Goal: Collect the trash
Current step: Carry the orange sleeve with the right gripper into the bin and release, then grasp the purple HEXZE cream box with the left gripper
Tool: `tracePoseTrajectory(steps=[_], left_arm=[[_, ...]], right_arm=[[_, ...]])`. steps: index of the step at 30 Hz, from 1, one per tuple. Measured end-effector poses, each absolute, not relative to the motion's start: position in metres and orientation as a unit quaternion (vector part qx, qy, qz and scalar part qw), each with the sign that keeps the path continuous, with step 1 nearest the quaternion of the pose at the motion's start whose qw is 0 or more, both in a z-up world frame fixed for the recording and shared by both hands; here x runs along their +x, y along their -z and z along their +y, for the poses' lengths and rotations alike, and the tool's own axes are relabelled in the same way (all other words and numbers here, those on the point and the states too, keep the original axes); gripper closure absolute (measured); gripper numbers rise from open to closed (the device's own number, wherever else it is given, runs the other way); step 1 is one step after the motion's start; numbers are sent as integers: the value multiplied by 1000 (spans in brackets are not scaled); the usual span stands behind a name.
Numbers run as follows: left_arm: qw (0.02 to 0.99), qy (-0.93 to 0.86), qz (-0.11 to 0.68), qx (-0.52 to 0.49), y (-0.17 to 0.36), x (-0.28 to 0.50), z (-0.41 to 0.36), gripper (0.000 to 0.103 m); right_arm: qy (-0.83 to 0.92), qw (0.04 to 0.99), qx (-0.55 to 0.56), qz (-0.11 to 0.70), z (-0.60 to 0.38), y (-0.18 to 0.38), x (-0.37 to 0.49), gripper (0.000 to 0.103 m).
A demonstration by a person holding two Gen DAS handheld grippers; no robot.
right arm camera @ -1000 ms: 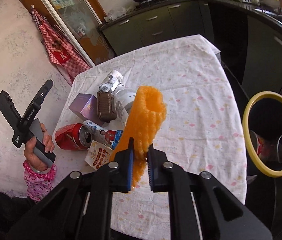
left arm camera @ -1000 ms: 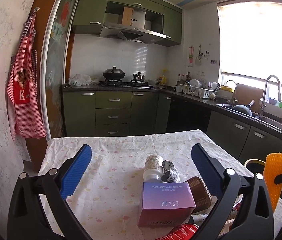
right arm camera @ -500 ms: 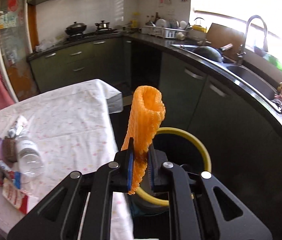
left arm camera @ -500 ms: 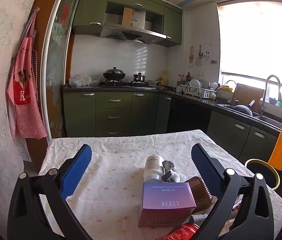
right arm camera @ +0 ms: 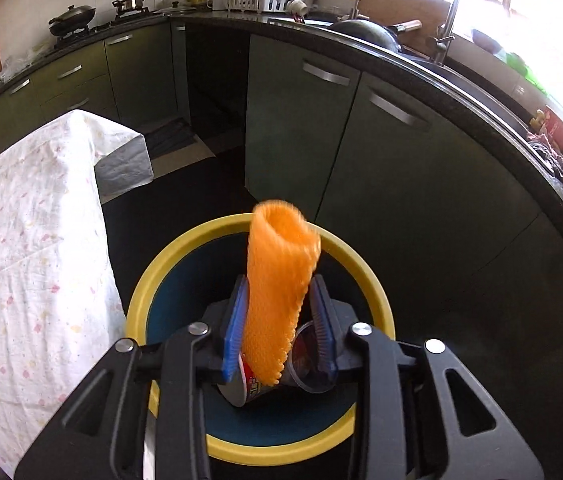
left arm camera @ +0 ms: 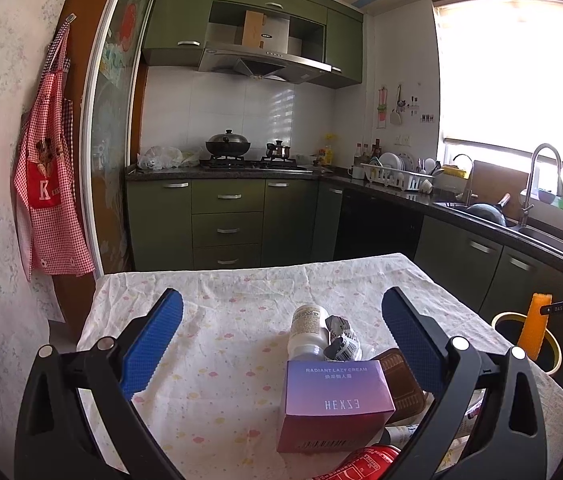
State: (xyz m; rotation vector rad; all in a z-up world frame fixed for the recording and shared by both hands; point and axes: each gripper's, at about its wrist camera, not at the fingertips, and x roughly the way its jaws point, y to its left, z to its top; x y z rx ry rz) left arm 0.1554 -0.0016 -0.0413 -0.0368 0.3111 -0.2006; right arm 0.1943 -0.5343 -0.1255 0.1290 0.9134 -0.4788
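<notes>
Sweeping from the left, the left gripper (left arm camera: 281, 340) hangs level over the cloth-covered table (left arm camera: 221, 292) with its blue pads spread wide and nothing between them; ahead of it lies the trash yet to be picked up: a purple cream box (left arm camera: 335, 404), a white bottle (left arm camera: 307, 330) behind it, a crumpled wrapper (left arm camera: 341, 340), a brown tray (left arm camera: 401, 384) and a red can (left arm camera: 365, 456) at the near edge. Further right, past the table's edge, stands the yellow-rimmed bin (right arm camera: 169, 256) on the dark floor just beside the hanging cloth, with a cup (right arm camera: 249, 388) already lying inside. The right gripper (right arm camera: 277, 332) points down into the bin's mouth, and its jaws are opening around the orange foam net (right arm camera: 281, 276), which stands between the pads, apparently no longer pinched. The step in hand looks like the drop of this net into the bin. The next move probably calls for the jaws to part fully so the springy net slips free, then a lift clear of the rim before swinging back to the table. Room is tight to the left, where the tablecloth hangs close to the rim, and the green cabinets (right arm camera: 381, 160) stand behind; above the bin the way is open.
</notes>
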Motion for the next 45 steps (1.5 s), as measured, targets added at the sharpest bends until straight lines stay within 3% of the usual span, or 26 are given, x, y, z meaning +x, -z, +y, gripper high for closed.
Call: tracePoseTrajectory(steps=[4,10,18,27,40,45], left_arm=[[981,104,163,-20,43,159,-2,5],[975,124,182,-24,48,163,-5,5],[959,142,245,-12,52,163,-16,5],[907,173,384,-5,81,200,-30,5],[877,155,451,56,99,220,-55,5],[868,139,474,49,107,229,-52,11]], right_arm=[[213,883,63,414,-520,109,172,60],[183,903,70,381,-487,94,136,55],[141,912,90,374,-461,92,115,54],[115,918,100,366,-446,94,110,52],[104,912,115,380,-445,107,114,51],[103,910,117,385,-446,110,115,51]])
